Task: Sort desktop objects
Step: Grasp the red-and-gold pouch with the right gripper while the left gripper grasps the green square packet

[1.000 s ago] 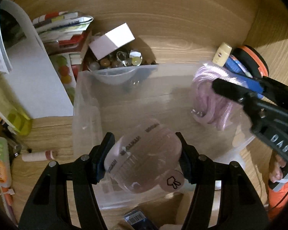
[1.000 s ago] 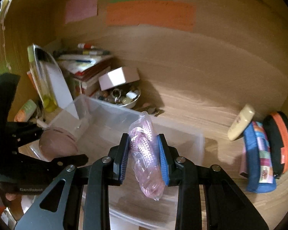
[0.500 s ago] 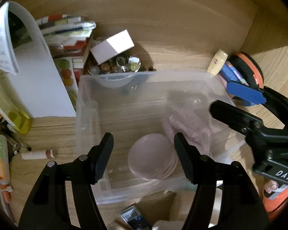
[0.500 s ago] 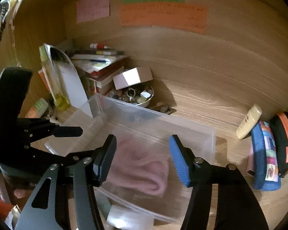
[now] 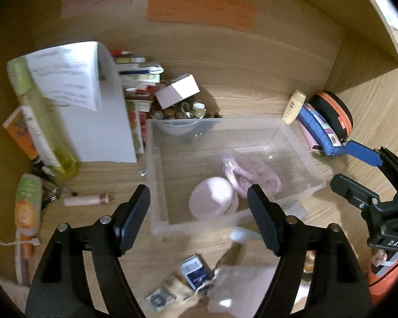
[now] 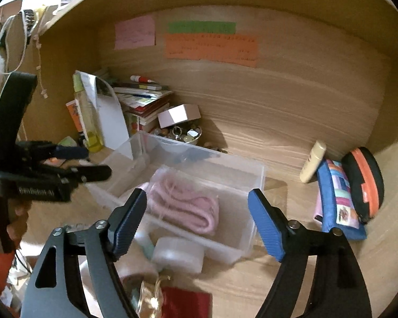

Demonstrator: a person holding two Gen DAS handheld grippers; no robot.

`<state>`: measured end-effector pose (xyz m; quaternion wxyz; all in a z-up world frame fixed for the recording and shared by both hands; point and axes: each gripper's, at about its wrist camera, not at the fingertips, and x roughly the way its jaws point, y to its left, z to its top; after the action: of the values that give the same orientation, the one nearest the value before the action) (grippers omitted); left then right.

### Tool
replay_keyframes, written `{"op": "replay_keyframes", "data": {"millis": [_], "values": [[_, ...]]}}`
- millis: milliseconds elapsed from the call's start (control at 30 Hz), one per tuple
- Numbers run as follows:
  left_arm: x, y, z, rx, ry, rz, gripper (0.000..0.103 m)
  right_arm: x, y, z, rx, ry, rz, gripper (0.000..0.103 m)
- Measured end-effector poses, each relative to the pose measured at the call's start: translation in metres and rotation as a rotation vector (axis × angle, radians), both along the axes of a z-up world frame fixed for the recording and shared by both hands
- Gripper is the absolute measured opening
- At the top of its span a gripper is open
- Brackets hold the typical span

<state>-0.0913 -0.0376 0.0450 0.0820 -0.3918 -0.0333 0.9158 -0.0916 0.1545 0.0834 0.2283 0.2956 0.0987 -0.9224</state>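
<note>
In the left wrist view, lower centre: the left gripper (image 5: 199, 212) hangs with jaws spread wide and nothing between them.
Bin: the clear plastic bin (image 5: 156, 185) fills mid-frame, its near wall just past the fingertips.
Contents: a round pink case (image 5: 212, 201) lies beside a bagged pink cord (image 5: 252, 175), both on the bin floor, apparently grouped there as sorted items.
Right edge: the right gripper (image 5: 358, 172) shows from the side, jaws parted.
Bottom edge: loose packets (image 5: 193, 267) sit blurred outside the bin, likely unsorted.

In the right wrist view, lower centre: the right gripper (image 6: 197, 220) is released, its blue pads wide apart and empty.
Cord: the bagged pink cord (image 6: 183, 206) rests inside the bin (image 6: 257, 185), flat on the floor.
Left edge: the left gripper (image 6: 92, 161) reaches in, jaws apart, clear of the bin's wall.
Right side: a cream tube (image 6: 313, 161), blue pouch (image 6: 337, 198) and orange-zip case (image 6: 363, 185) lean together near the back panel.
Upper left: a bowl of trinkets (image 6: 183, 135) sits behind the bin.
Judgement: both hands seem free for the next object.
</note>
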Motion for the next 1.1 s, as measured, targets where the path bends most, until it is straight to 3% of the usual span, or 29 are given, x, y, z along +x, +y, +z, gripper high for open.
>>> {"op": "replay_keyframes", "data": {"millis": [400,600,833,1100], "values": [[0.044,-0.024,-0.025,0.015,-0.056,0.059,0.078,0.044,0.016,-0.021,-0.028,-0.056,0.001,0.079],[0.066,-0.034,-0.048,-0.023,-0.094,0.090,0.078,0.058,0.018,-0.039,-0.033,-0.108,0.020,0.079],[0.082,-0.038,-0.090,-0.045,-0.191,0.080,0.078,0.066,0.017,-0.062,-0.029,-0.181,0.029,0.079],[0.083,-0.035,-0.103,-0.064,-0.190,0.059,0.075,0.076,0.016,-0.093,0.024,-0.265,0.041,0.079]]}}
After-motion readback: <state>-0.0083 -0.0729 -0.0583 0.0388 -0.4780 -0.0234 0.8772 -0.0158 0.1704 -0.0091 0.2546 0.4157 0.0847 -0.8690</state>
